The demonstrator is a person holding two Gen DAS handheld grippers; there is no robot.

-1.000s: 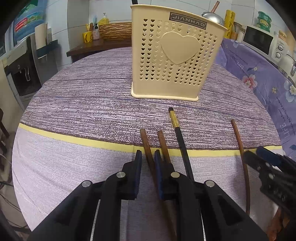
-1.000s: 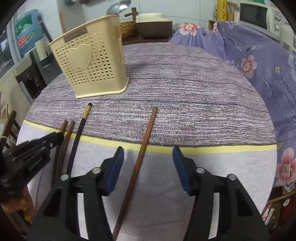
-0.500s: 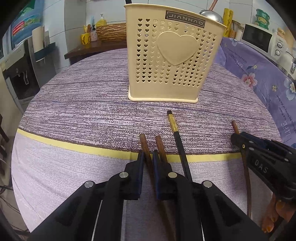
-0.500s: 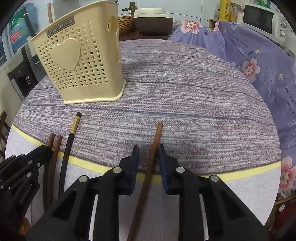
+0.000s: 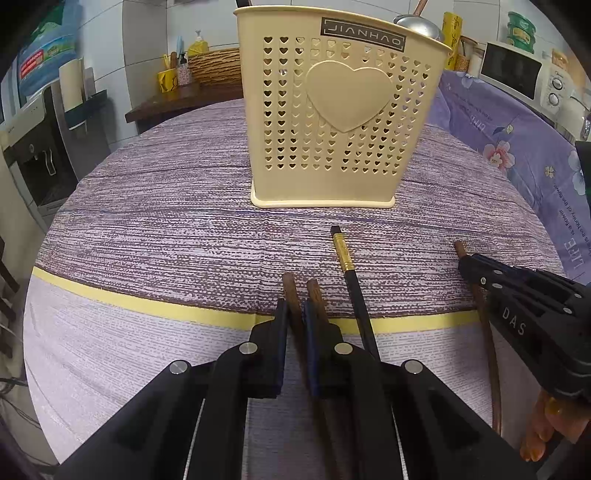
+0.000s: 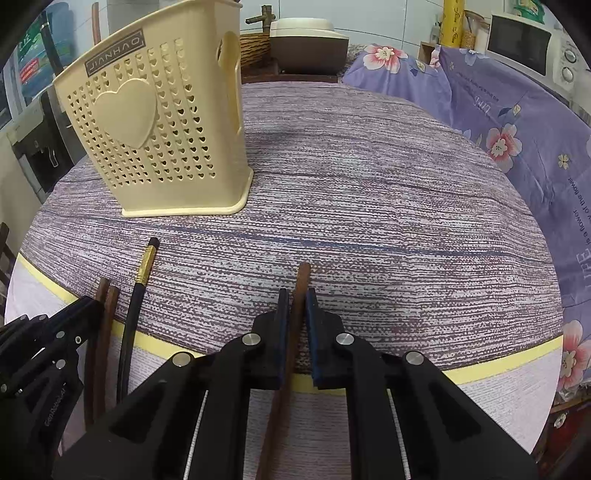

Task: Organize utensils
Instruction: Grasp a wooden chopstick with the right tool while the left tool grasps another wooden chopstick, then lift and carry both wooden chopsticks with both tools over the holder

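A cream perforated utensil holder (image 5: pixel 340 118) with a heart stands on the round table; it also shows in the right wrist view (image 6: pixel 155 133). My left gripper (image 5: pixel 295 306) is shut on a brown chopstick (image 5: pixel 290 291). A second brown chopstick (image 5: pixel 314 295) lies just right of it, then a black chopstick (image 5: pixel 354 288) with a gold band. My right gripper (image 6: pixel 295 295) is shut on another brown chopstick (image 6: pixel 301 280), which also shows in the left wrist view (image 5: pixel 487 332). All chopsticks lie on or near the cloth.
A purple striped tablecloth (image 6: pixel 369 206) with a yellow band covers the table. A floral purple cloth (image 6: pixel 498 122) lies at the right. A microwave (image 5: pixel 517 74) and a wicker basket (image 5: pixel 214 66) stand behind. A ladle (image 5: pixel 421 26) sticks out of the holder.
My right gripper closed from wide open onto the lone brown chopstick. My left gripper closed onto the leftmost brown chopstick. Both moved forward toward the holder.
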